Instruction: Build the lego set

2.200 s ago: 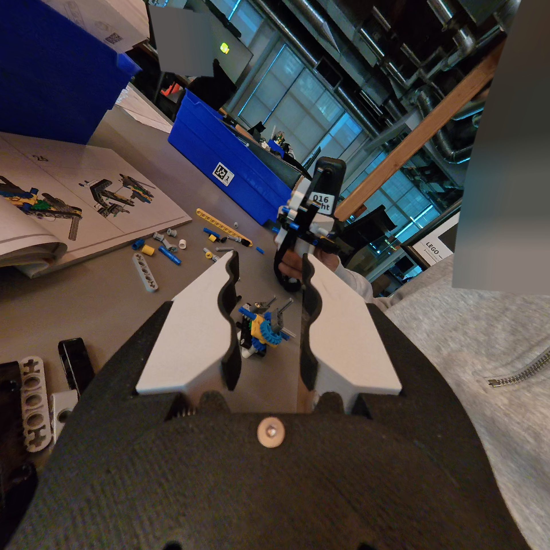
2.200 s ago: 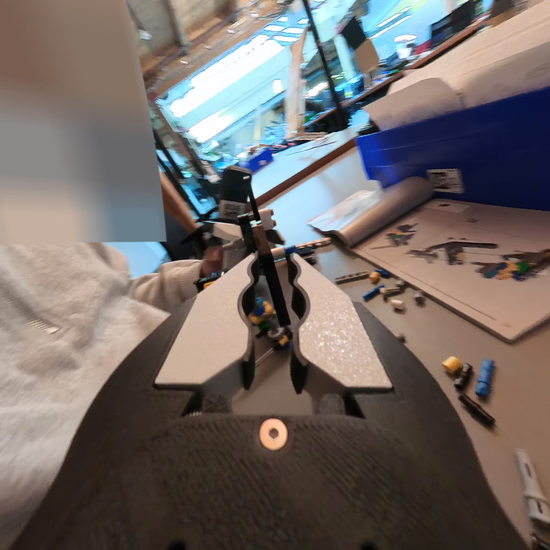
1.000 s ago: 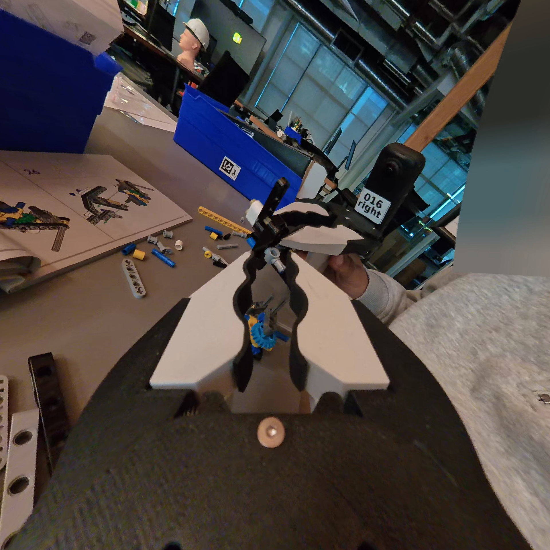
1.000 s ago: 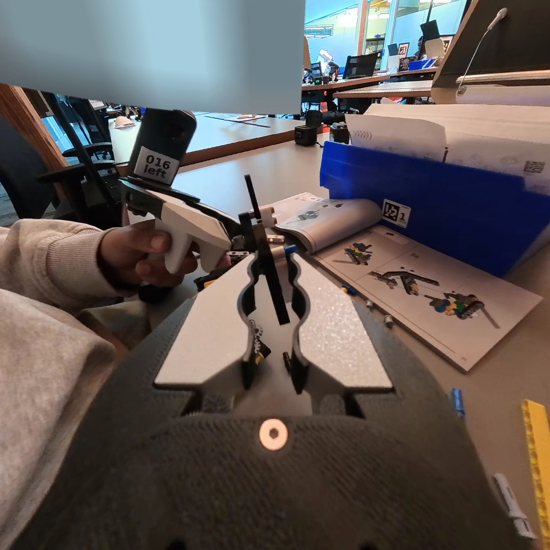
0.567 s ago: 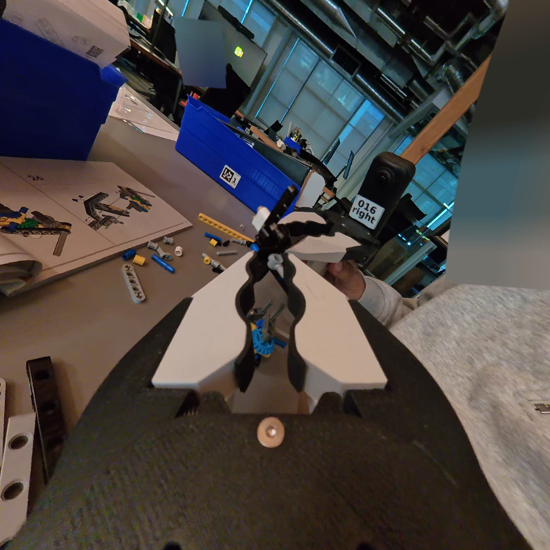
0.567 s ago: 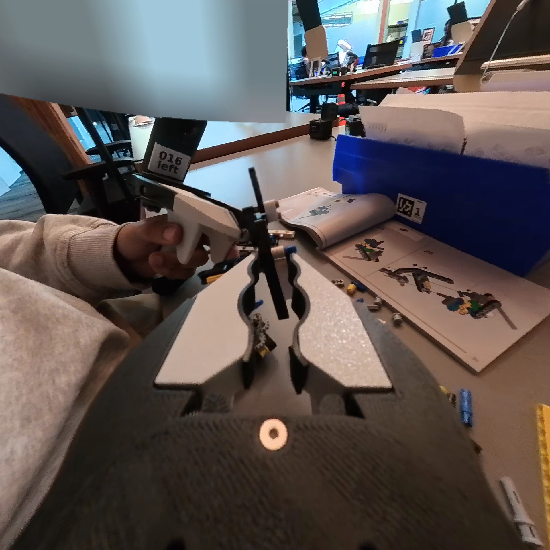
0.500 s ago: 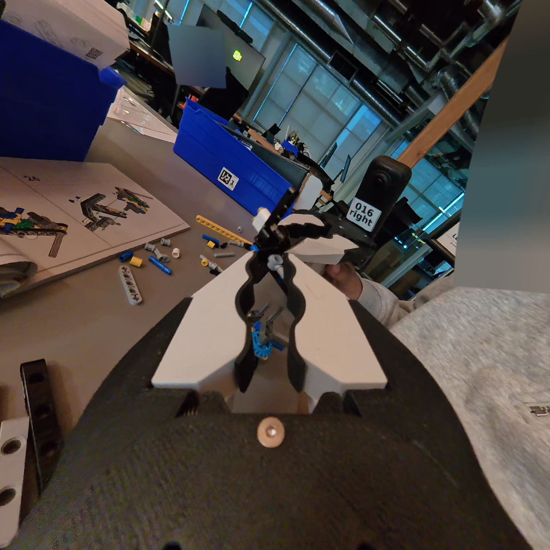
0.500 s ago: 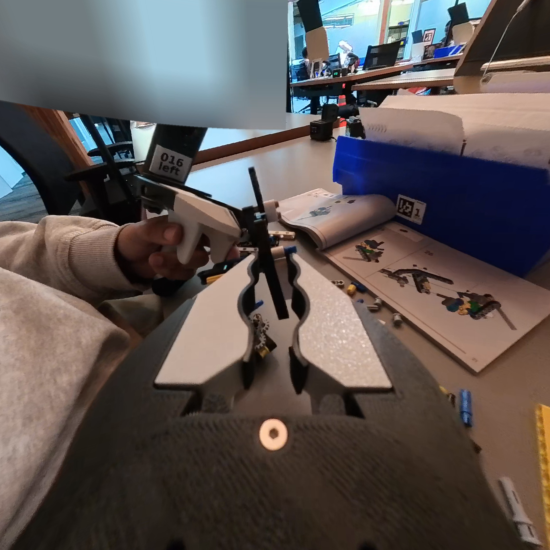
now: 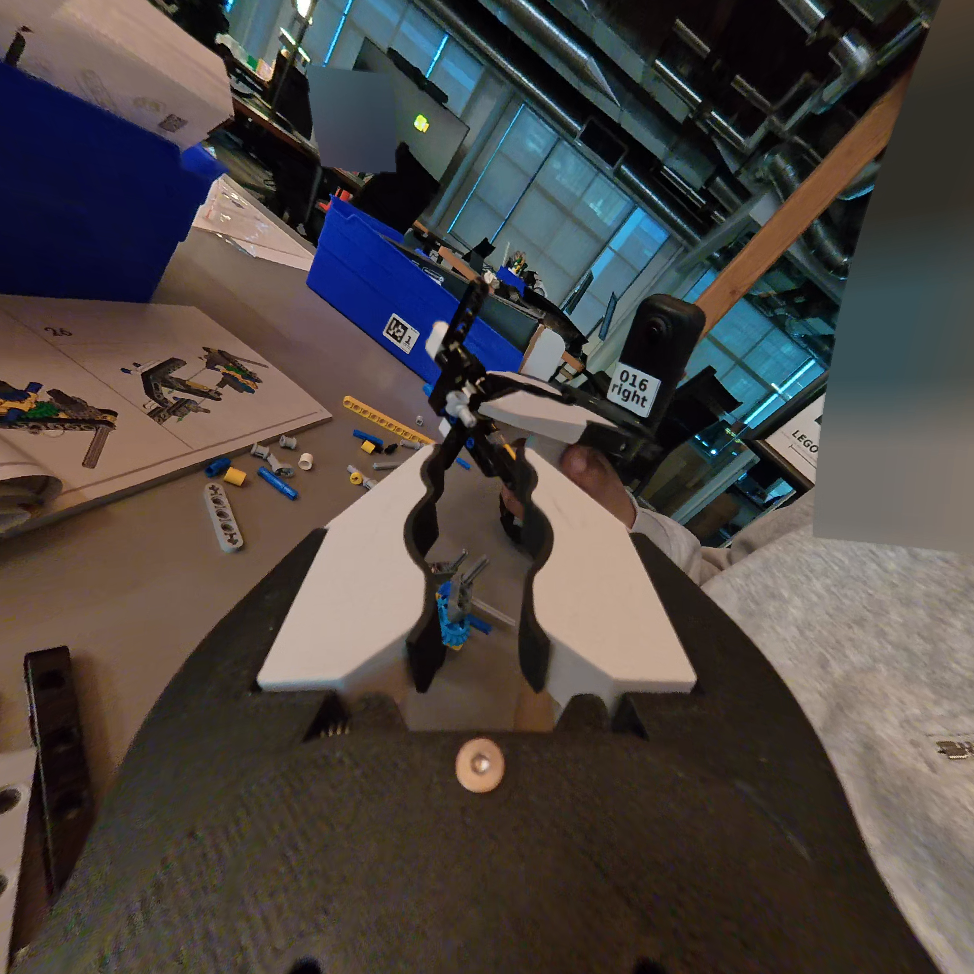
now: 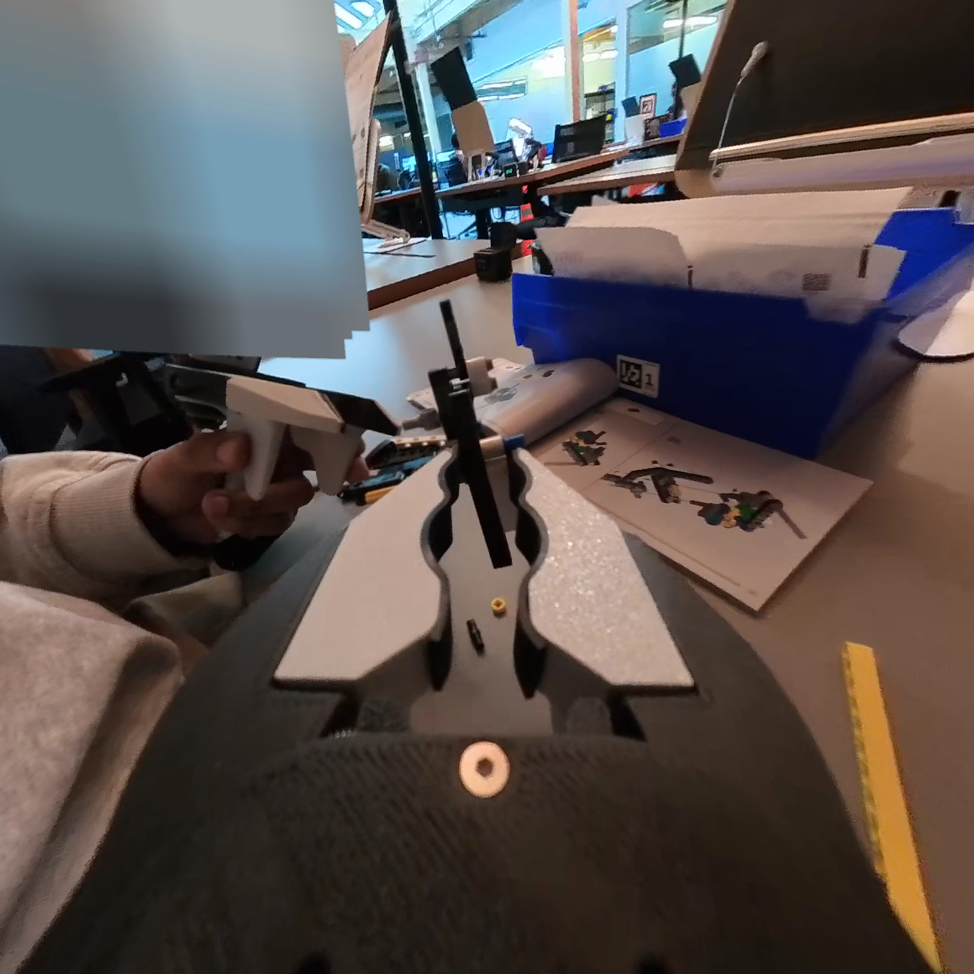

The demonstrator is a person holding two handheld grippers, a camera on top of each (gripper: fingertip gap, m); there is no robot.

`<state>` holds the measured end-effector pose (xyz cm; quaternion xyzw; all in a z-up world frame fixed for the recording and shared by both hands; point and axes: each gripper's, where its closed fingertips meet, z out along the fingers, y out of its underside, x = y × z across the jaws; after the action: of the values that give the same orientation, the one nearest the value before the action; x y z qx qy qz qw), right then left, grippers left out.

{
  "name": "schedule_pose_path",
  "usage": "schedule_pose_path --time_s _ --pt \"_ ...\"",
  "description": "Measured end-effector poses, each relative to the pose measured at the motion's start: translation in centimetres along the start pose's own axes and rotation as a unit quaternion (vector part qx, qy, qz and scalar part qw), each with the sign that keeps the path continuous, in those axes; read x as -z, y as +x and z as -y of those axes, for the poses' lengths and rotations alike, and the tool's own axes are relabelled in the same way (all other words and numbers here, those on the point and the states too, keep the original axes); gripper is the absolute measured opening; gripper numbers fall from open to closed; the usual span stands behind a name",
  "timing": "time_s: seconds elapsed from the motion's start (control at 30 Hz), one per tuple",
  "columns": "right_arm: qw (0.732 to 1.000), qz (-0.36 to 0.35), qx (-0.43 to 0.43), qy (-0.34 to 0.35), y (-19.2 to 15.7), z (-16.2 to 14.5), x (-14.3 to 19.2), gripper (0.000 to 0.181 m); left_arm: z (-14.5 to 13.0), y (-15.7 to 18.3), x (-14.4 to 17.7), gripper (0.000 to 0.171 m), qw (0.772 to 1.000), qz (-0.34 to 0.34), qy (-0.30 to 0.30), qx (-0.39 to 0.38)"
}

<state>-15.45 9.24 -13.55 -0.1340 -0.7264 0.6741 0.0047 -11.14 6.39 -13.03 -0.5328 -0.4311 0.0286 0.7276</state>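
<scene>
My right gripper is shut on a black lego assembly, a long black beam with white and grey pins, held upright above the table. In the left wrist view the right gripper holds that assembly just beyond my left fingertips. My left gripper is open and empty. A small sub-assembly with a blue gear lies on the table below, seen between its fingers. In the right wrist view the left gripper hovers just left of the black assembly.
An open instruction booklet lies by two blue bins. Loose pins, a grey beam, a yellow beam, a yellow bush and a black pin are scattered. A grey-sleeved person sits close. Tip to tip, the grippers are about 6 cm apart.
The left jaws have opened a little. The right gripper has carried the black assembly up and away from the left fingertips. The gear sub-assembly no longer shows in the right wrist view.
</scene>
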Motion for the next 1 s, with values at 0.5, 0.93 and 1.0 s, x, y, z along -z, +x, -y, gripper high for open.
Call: schedule_pose_path --time_s 0.5,0.93,1.0 --pt "0.999 -0.035 -0.010 0.033 -0.2 0.8 -0.4 0.016 -1.4 0.7 -1.2 0.044 0.998 0.040 -0.035 -0.045" --pt "0.999 -0.031 -0.014 0.035 -1.7 0.6 -1.3 0.016 -1.3 0.4 -1.6 0.041 0.988 0.108 -0.027 -0.104" --pt "0.998 -0.036 -0.017 0.039 -1.7 0.7 -1.2 0.016 -1.3 0.3 -1.6 0.042 0.985 0.120 -0.029 -0.119"
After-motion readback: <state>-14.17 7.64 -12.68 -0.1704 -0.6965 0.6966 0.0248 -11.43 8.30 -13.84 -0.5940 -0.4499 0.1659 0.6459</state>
